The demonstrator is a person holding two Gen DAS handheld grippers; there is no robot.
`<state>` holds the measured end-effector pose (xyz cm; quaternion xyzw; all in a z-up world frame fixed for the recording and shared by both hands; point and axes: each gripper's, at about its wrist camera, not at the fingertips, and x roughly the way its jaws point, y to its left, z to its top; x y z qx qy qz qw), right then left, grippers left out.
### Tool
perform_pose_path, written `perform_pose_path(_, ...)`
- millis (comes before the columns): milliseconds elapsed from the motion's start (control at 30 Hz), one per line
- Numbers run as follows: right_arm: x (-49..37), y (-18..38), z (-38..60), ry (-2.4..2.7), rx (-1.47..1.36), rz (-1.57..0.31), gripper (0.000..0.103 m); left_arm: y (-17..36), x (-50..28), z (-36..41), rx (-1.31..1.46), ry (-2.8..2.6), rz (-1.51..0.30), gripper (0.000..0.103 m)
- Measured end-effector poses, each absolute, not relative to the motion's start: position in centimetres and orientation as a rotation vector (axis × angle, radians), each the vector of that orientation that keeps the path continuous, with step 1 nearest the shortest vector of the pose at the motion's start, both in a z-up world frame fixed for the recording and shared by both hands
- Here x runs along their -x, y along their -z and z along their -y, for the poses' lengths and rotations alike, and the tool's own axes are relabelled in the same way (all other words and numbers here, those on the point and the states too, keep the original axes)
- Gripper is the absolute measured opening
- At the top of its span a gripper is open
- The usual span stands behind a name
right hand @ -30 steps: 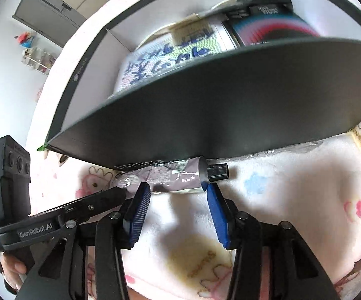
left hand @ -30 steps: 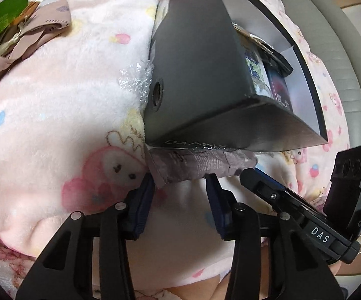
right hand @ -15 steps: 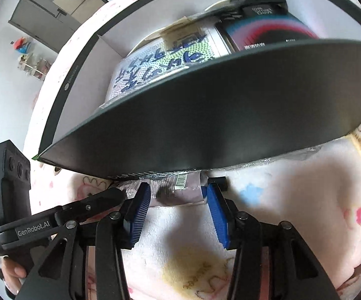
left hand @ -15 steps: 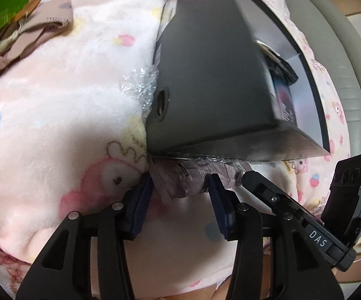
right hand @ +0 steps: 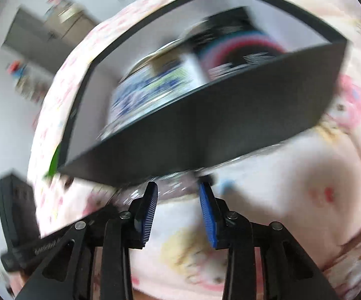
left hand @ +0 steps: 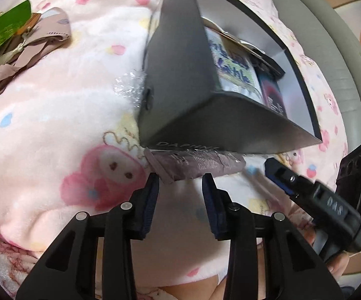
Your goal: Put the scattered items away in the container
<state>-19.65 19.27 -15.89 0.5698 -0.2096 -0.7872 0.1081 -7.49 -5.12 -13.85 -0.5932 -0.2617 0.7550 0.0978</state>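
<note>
Left gripper [left hand: 180,187] half open, closing, tube [left hand: 195,166] at tips ungripped | right gripper [right hand: 178,195] likewise | tube against box [left hand: 180,80] base | risk: pinching wrapper only, tube slips under box

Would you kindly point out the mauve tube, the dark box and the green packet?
mauve tube [left hand: 195,168]: left wrist view, middle of body.
dark box [left hand: 178,75]: left wrist view, outer side wall.
green packet [left hand: 3,30]: left wrist view, flat face.

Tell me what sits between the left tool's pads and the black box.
In the left wrist view, only a mauve tube lies there, tucked against the black box base; the left tool has just been closing, pads not yet pressing it.
</note>
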Motion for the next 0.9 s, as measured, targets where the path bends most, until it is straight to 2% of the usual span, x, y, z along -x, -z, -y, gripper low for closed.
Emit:
perform_pose_path(67,20.4,17.1,-19.5,2.295,-1.723,0.652,0.039,14.3,7.7,5.0,1.780,-2.231,0.778,0.036)
perform_pose_path(167,21.9,19.3,-18.8,2.251,-1.807,0.633,0.040,14.6,8.0,5.6,1.806,-2.250,0.805,0.047)
perform_pose_path(267,22.7,20.6,-18.3,2.208,-1.825,0.645,0.049,15.1,8.4,6.7,1.806,-2.211,0.909,0.049)
perform_pose_path(367,23.1,21.1,-18.1,2.194,-1.802,0.651,0.050,15.9,8.8,7.7,1.807,-2.160,1.006,0.050)
perform_pose_path(467,23.3,21.2,-17.9,2.179,-1.771,0.635,0.051,16.3,9.2,7.7,1.823,-2.127,1.002,0.050)
perform_pose_path(567,23.1,20.5,-17.8,2.215,-1.731,0.584,0.049,15.6,9.2,7.6,1.826,-2.174,0.914,0.045)
perform_pose_path(767,21.2,16.7,-18.4,2.275,-1.593,0.505,0.046,12.7,7.1,8.5,1.714,-2.196,0.898,0.044)
perform_pose_path(900,19.6,12.6,-18.5,2.309,-1.463,0.436,0.046,8.8,5.4,10.1,1.592,-2.211,0.892,0.044)
